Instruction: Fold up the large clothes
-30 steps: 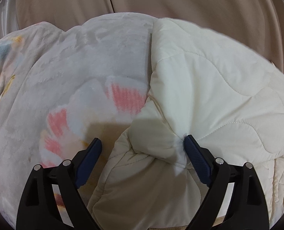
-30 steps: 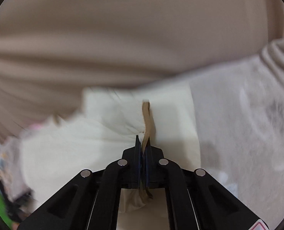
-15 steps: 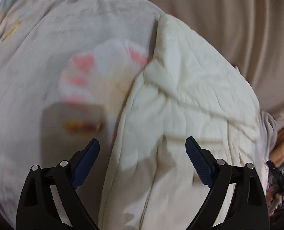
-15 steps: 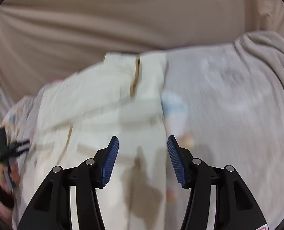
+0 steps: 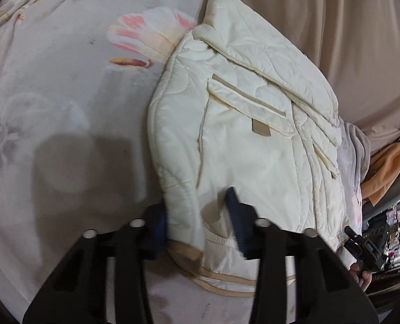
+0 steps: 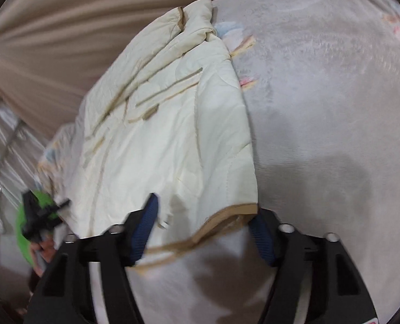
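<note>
A cream quilted jacket (image 5: 248, 124) with tan trim lies folded lengthwise on a pale floral blanket (image 5: 65, 81). My left gripper (image 5: 197, 216) is open, its blue pads on either side of the jacket's near left corner, above the tan hem. In the right wrist view the same jacket (image 6: 173, 124) lies on the blanket (image 6: 321, 94). My right gripper (image 6: 205, 221) is open with its pads on either side of the jacket's near right hem corner.
A beige curtain (image 5: 348, 27) hangs behind the bed. Orange cloth (image 5: 389, 162) and clutter lie past the bed's right edge. The other gripper shows in each view's far corner, at right in the left wrist view (image 5: 364, 245) and at left in the right wrist view (image 6: 38, 210).
My right gripper let go of the tan trim and opened. Both grippers drew back along the jacket to its near hem corners. The left jaws have narrowed around the corner.
</note>
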The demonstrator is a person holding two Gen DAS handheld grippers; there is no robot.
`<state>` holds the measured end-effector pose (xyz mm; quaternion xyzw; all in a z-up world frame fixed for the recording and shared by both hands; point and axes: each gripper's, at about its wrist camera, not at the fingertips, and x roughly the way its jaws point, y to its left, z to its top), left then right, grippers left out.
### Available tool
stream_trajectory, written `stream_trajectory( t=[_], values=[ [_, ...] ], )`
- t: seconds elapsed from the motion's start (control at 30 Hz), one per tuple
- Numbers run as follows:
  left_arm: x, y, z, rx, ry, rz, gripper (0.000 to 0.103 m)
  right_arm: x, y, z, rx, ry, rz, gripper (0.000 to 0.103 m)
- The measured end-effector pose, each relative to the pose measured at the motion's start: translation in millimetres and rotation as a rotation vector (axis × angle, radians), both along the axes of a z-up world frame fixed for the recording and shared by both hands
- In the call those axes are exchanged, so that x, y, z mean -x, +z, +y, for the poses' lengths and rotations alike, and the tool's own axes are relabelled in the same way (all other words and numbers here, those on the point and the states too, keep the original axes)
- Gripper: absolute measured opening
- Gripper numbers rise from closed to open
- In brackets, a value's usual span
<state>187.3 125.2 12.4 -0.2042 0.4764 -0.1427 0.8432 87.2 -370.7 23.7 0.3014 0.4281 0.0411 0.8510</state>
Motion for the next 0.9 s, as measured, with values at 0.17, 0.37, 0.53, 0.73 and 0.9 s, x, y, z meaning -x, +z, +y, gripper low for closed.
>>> stream_trajectory(
  t=[0.17,0.37,0.53,0.73,0.9],
  values=[
    [36,31,9,0.01,0.002,-0.093,0.012,19,38,17,0.057,-0.037,-0.101,0.008],
    [114,72,23,0.051,-0.055,-0.192,0.01,100,93,42,0.117,0.005,-0.277,0.007],
    [208,107,48,0.13,-0.063,-0.323,0.01,199,130,46,0.113,0.009,-0.461,0.005],
    [272,163,71,0.201,-0.001,-0.557,0.01,258,181,48,0.095,-0.02,-0.719,0.005],
    [205,164,52,0.14,0.02,-0.5,0.01,190,178,38,0.092,-0.045,-0.689,0.005]
  ],
)
